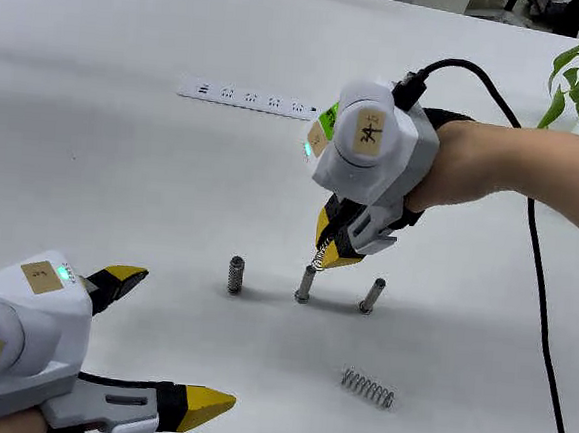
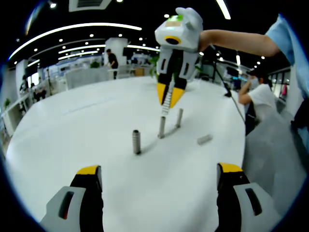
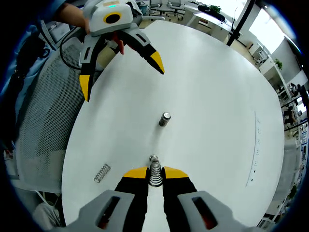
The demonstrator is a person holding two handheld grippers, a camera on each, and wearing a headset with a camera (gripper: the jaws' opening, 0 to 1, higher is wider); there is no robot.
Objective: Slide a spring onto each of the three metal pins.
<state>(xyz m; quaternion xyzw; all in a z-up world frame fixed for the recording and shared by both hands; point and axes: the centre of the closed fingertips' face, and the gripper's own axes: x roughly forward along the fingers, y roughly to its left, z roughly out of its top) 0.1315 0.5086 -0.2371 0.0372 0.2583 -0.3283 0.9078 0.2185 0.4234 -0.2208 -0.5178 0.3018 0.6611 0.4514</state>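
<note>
Spring (image 1: pixel 321 252) in play over white table (image 1: pixel 95 141). Left hand-held gripper (image 1: pixel 178 338), 7 o'clock in head view: jaws wide, empty. Right hand-held gripper (image 1: pixel 332 248): pinched on that spring, lower end at middle pin (image 1: pixel 305 284) tip. Left pin (image 1: pixel 236 274) looks sleeved; right pin (image 1: pixel 371 295) bare. Loose spring (image 1: pixel 367 387) at 5 o'clock of middle pin. Advice: keep coil plumb over pin, lower, then release. Whether coil has caught the tip: unclear; jaws hide its upper end.

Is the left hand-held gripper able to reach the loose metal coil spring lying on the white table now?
Probably yes. The left hand-held gripper is open, and bare white table lies between it and the loose metal coil spring; nothing stands in that path.
</note>
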